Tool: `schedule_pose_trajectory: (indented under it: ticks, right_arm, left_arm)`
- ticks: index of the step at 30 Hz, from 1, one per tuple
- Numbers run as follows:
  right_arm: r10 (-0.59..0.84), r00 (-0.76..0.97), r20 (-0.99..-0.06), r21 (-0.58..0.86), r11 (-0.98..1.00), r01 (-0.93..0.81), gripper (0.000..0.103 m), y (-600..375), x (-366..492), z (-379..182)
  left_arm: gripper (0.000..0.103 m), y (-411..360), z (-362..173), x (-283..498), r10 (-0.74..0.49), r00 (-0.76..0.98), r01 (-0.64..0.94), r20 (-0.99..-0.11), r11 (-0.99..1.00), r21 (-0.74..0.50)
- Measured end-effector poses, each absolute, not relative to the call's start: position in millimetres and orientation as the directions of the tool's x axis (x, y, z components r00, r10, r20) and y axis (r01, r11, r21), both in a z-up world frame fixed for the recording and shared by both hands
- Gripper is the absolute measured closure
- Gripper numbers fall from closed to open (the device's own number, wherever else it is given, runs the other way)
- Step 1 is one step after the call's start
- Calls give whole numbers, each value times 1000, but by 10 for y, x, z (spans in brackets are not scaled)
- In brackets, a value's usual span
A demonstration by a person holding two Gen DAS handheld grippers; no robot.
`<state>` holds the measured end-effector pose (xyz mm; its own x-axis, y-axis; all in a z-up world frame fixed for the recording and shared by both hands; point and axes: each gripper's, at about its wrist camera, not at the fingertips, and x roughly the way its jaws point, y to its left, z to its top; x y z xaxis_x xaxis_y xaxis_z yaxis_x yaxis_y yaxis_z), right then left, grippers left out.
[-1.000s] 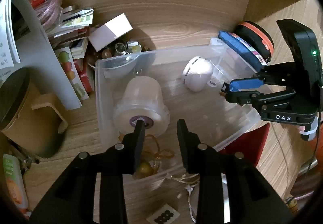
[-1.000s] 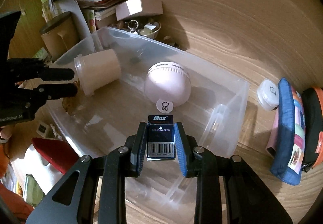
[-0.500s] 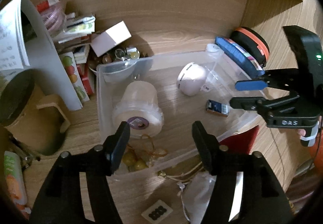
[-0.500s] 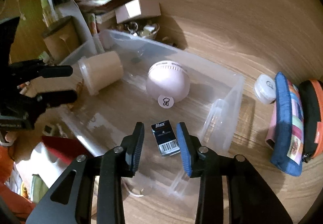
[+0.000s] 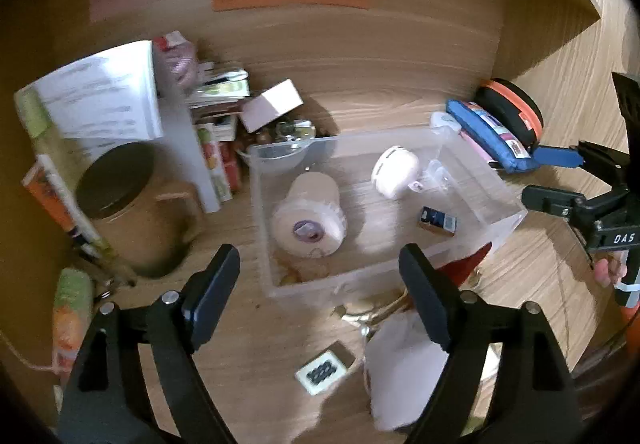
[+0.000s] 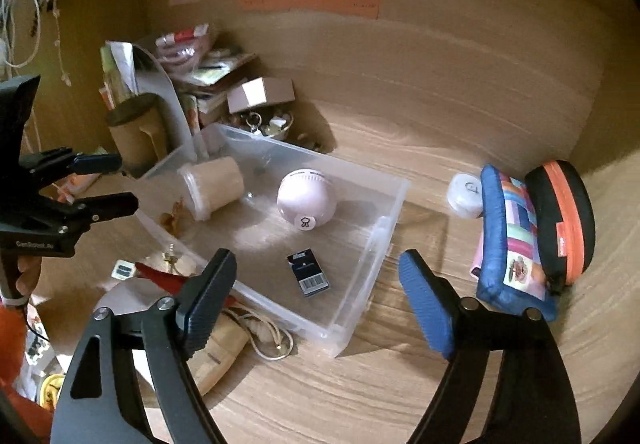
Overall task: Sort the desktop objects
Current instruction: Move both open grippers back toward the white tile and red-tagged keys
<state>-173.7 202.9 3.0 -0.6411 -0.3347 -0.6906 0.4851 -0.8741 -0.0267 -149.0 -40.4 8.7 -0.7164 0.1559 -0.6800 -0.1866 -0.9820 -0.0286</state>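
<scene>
Both the left gripper (image 5: 320, 292) and the right gripper (image 6: 316, 298) hang above the wooden worktop (image 6: 420, 147) with jaws wide apart, holding nothing. The small black box with a barcode (image 6: 308, 272) lies flat inside the clear plastic bin (image 6: 396, 199), near its right wall, just nearer than the pale pink round gadget (image 6: 306, 199) and right of the toppled lidded cup (image 6: 214, 187).

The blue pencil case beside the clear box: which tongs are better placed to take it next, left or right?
Probably the right tongs. They are open and empty, and the blue pencil case lies just beyond their blue finger. The left tongs, also open, sit at the other end of the clear box, farther away.
</scene>
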Motion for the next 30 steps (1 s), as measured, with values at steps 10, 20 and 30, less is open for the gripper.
schedule_pose_trajectory:
  ticks: [10, 20, 30]
  right_arm:
    - [-386, -613, -689, 33, -862, 505, 21, 2137, -1500, -64]
    - [-427, -555, -714, 96, -845, 526, 21, 2145, -1387, -299]
    - [-483, -490, -726, 150, -806, 572, 21, 1884, -1271, -489]
  left_arm:
    - [11, -670, -25, -1120, 66, -719, -104, -692, -995, 13]
    - [11, -808, -396, -968, 13, -650, -80, -759, -995, 51]
    - [11, -682, -737, -966, 62, -600, -145, -797, -989, 32]
